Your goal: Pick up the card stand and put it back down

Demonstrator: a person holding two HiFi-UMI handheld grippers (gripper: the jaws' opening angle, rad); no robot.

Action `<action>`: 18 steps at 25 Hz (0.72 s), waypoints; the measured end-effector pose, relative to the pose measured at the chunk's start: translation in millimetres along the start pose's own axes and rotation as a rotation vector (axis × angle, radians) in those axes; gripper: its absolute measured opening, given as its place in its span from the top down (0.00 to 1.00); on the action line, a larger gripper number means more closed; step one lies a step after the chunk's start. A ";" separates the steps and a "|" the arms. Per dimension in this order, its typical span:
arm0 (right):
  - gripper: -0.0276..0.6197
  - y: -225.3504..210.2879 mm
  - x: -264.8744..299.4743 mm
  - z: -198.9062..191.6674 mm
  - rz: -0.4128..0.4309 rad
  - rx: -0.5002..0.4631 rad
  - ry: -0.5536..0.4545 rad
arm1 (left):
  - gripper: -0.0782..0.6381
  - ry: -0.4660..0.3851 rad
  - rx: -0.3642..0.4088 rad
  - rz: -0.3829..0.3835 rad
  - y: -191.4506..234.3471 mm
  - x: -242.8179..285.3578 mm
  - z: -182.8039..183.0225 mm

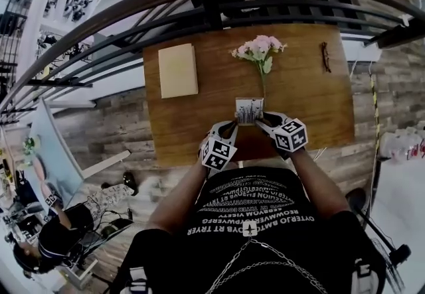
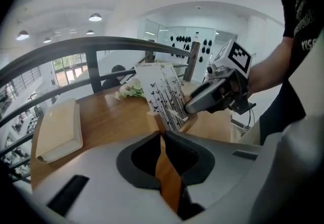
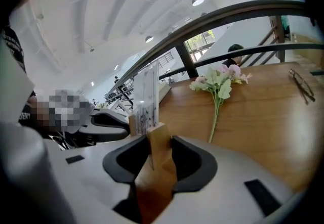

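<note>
Card stand (image 1: 250, 111) lies crosswise between grippers, long axis L-R; left gripper (image 1: 231, 127) and right gripper (image 1: 263, 121) each clamped on one base end, equally near.

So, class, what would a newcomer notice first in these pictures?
The left gripper and right gripper each clamp an end of the card stand at the near edge of the table. Beyond it lie pink flowers, with a pale book to their left.
</note>
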State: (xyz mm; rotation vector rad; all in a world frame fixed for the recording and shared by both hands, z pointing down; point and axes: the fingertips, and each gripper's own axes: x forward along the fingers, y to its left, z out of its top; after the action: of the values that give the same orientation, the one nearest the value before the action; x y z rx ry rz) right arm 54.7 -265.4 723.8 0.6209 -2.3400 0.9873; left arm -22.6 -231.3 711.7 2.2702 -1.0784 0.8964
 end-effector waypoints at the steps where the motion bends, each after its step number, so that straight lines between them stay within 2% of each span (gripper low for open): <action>1: 0.72 -3.1 4.8 -2.0 -0.007 -0.005 0.004 | 0.85 0.005 -0.008 0.002 2.5 5.0 -5.0; 10: 0.72 -13.6 45.9 -4.0 -0.048 -0.060 0.010 | 0.85 0.018 -0.058 0.055 34.1 27.8 -30.5; 18: 0.72 -15.5 66.5 -8.7 -0.067 -0.207 -0.001 | 0.85 0.019 -0.044 0.099 44.5 39.0 -51.9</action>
State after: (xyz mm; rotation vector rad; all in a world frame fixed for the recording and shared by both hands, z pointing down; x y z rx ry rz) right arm 15.8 -282.3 778.0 0.6121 -2.3665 0.7043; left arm -58.2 -243.1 780.9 2.1844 -1.1999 0.9218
